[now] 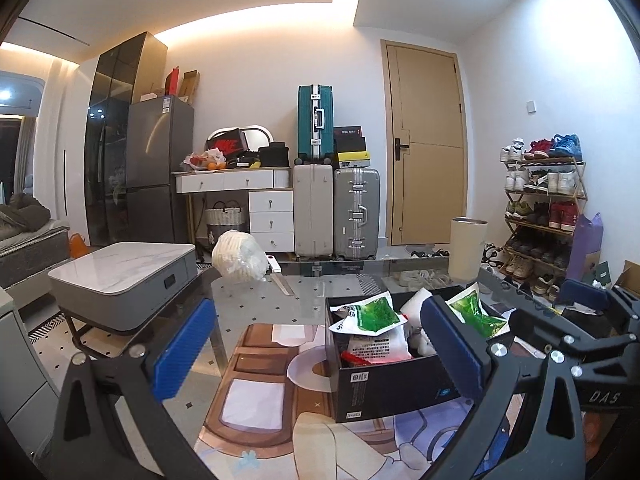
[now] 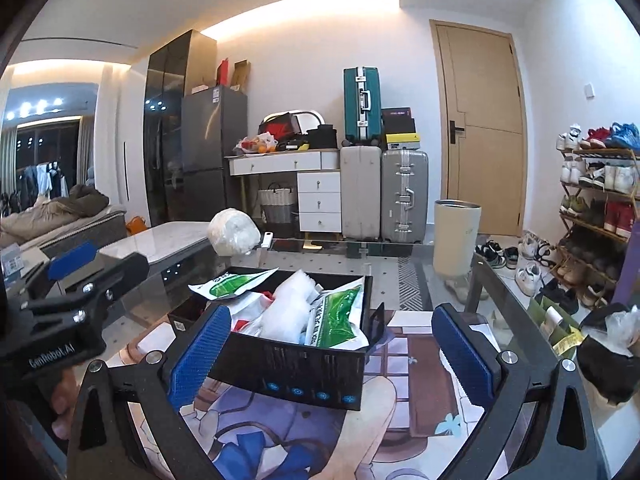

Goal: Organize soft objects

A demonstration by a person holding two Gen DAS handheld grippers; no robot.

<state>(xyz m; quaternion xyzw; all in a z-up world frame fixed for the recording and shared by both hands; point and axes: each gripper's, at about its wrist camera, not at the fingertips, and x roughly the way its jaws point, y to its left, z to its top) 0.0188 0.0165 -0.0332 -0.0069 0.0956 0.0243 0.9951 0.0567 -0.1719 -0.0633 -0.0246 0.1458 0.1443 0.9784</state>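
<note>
A black cardboard box (image 1: 384, 388) (image 2: 296, 372) stands on the glass table, filled with soft packets: green-and-white pouches (image 1: 370, 314) (image 2: 340, 316), a white bag (image 2: 286, 312) and a red-and-white packet (image 1: 376, 346). My left gripper (image 1: 320, 344) is open and empty, its right pad at the box's right side. My right gripper (image 2: 336, 348) is open and empty, with the box between its pads. The left gripper also shows in the right wrist view (image 2: 72, 264). A white plastic-wrapped bundle (image 1: 239, 258) (image 2: 234, 232) lies at the table's far edge.
A cartoon-print mat (image 1: 276, 400) (image 2: 404, 400) lies under the glass. A grey side table (image 1: 120, 276) stands left, a cream bin (image 1: 466, 248) and a shoe rack (image 1: 544, 216) right. A dark bag with plastic (image 2: 612, 348) sits at right. Suitcases (image 1: 336, 208) line the far wall.
</note>
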